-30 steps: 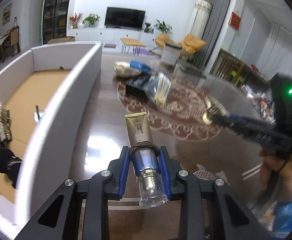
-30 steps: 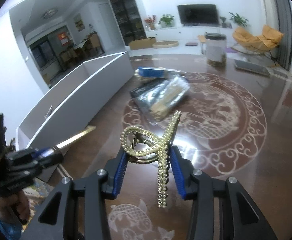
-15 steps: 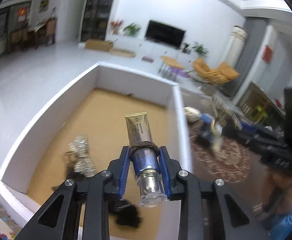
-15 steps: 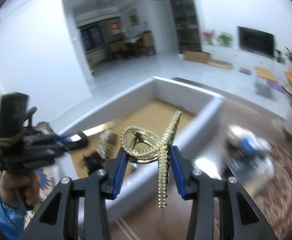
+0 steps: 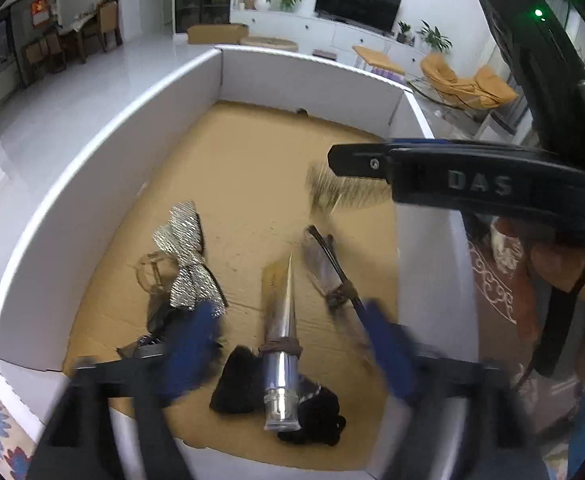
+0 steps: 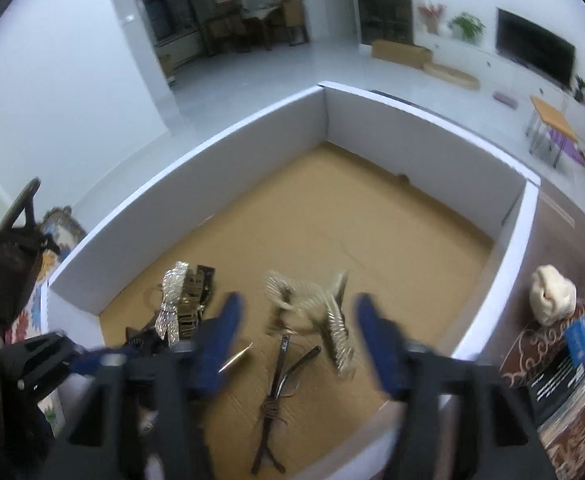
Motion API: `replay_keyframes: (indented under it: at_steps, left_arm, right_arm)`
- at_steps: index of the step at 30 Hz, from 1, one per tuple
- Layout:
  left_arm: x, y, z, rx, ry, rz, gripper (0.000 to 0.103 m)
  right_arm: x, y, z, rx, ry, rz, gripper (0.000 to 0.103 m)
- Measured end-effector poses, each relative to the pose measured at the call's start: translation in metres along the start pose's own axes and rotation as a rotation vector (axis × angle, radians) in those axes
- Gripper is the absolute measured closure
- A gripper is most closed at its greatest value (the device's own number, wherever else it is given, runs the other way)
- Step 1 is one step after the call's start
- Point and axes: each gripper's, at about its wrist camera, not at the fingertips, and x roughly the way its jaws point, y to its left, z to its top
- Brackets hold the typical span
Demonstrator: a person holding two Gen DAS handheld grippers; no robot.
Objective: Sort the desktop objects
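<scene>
Both tongs are now moved from the table over the box [image 5: 104, 128]. Left tongs [image 5: 292, 356] and right tongs [image 6: 298, 336] are being opened; tube [image 5: 278, 344] and gold clip [image 6: 324, 312] are let go, in the box.

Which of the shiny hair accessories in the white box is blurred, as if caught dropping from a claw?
The gold beaded hair clip between the opening right claw's fingers is motion-smeared, with no pad touching it; the silver sequin bow at the box's left lies sharp.

We see a bright living room: white walls, glossy pale floor [image 5: 92, 80]. Far wall has a black TV [image 5: 358, 4] over a white cabinet, plants beside it. Orange lounge chair [image 5: 468, 82] far right, dark dining furniture [image 6: 252, 24] far left.
</scene>
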Motion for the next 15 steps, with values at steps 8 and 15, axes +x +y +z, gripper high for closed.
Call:
replay_keyframes:
  at_steps: [8,15]
  left_arm:
    - [-0.033,-0.019,-0.019,-0.020,-0.111,-0.009,0.017]
    - [-0.076,-0.088,-0.047,0.071,-0.227,-0.149,0.016]
  right_arm:
    - [-0.067,-0.014,-0.046,-0.009,-0.163,-0.035,0.005]
    - [-0.135,-0.092,-0.181,0.105,-0.253,-0.224,0.001]
